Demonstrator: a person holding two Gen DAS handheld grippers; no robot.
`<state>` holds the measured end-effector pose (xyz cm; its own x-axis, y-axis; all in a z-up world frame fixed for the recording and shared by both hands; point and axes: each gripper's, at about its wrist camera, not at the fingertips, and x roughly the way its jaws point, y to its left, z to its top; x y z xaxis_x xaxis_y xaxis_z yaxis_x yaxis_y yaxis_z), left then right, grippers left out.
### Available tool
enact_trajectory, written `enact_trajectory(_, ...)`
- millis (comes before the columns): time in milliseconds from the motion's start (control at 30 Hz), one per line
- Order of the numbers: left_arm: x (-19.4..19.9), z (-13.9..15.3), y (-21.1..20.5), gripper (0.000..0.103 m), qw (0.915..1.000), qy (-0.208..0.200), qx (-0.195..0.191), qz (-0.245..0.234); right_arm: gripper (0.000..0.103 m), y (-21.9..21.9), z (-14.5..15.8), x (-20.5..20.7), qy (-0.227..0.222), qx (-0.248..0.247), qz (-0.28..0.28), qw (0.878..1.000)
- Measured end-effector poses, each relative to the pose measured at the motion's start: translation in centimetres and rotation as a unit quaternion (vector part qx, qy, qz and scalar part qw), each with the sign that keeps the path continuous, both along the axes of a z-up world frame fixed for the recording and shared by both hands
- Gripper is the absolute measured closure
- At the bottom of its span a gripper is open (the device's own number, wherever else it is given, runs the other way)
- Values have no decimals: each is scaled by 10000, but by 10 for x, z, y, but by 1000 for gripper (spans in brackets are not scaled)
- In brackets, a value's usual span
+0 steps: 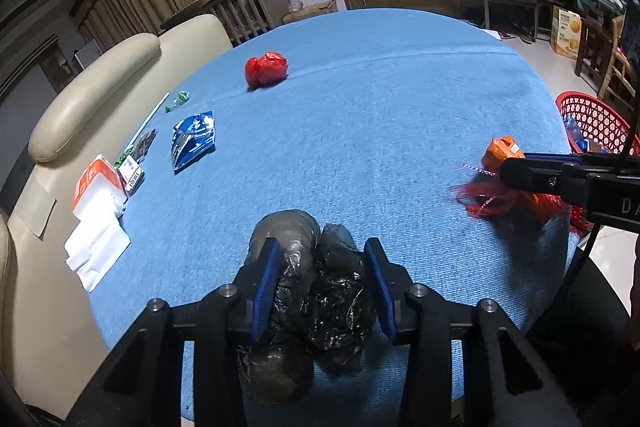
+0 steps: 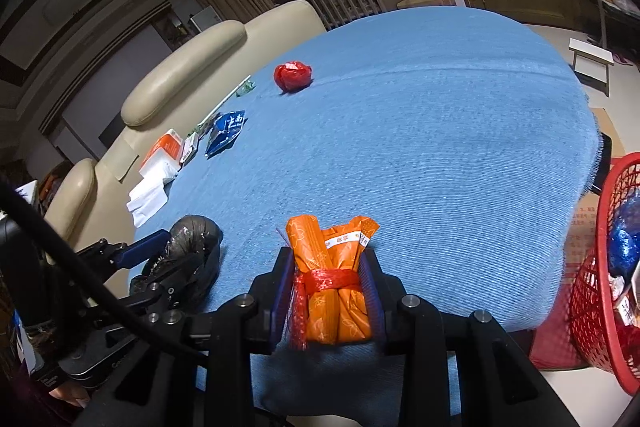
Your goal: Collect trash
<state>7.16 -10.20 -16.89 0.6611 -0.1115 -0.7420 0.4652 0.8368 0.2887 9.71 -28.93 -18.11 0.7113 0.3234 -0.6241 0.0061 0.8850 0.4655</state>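
A crumpled black plastic bag lies on the blue cloth-covered table near its front edge. My left gripper is shut on it, both blue pads pressing its sides; the right wrist view shows the same grip at lower left, left gripper. My right gripper is shut on an orange wrapper bundle tied with a red strip, held just above the cloth. In the left wrist view that right gripper enters from the right with the orange bundle.
A red mesh basket with some trash inside stands off the table's right edge. More trash lies on the cloth: a red crumpled bag, a blue snack packet, an orange-white pack and white paper. A cream sofa borders the left.
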Motion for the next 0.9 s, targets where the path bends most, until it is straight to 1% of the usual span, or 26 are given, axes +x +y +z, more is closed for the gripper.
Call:
enact_trajectory(67,0,0,-2,70,10000,-4,19,-25,67,-3,-1,-1,2,16,-31,10000)
enact_trajectory(167,3,2,1,70,10000,28,-37,-25,67,-6,-2,-2,17,33,-56,10000)
enact_trajectory(200,5,4,6,69,9999,86,-122,-17,67,-7,-2,-3,20,27,-66,10000)
enact_trajectory(233,8,5,12,67,9996,164,-227,-2,67,-8,-2,-4,23,24,-75,10000)
enact_trajectory(300,13,9,27,49,9980,310,-545,55,67,-9,-3,-5,31,40,-84,10000)
enact_trajectory(367,16,14,43,40,9958,338,-832,152,67,-11,-3,-7,29,30,-102,9999)
enact_trajectory(467,20,19,66,37,9917,429,-1194,218,67,-14,-8,-8,81,69,-123,9999)
enact_trajectory(500,21,19,70,35,9901,502,-1291,231,67,-15,-9,-8,87,78,-122,9999)
enact_trajectory(567,23,17,81,35,9853,680,-1547,268,67,-14,-9,-9,84,70,-110,9999)
enact_trajectory(633,23,13,85,35,9812,839,-1715,283,67,-11,-8,-8,86,50,-79,9999)
enact_trajectory(667,23,11,84,34,9808,893,-1708,285,67,-9,-8,-7,92,40,-54,9999)
enact_trajectory(800,26,-1,76,34,9838,963,-1488,270,67,1,-8,-5,114,-23,47,9999)
enact_trajectory(900,32,-8,73,35,9844,1041,-1366,379,67,7,-8,-5,121,-62,109,9998)
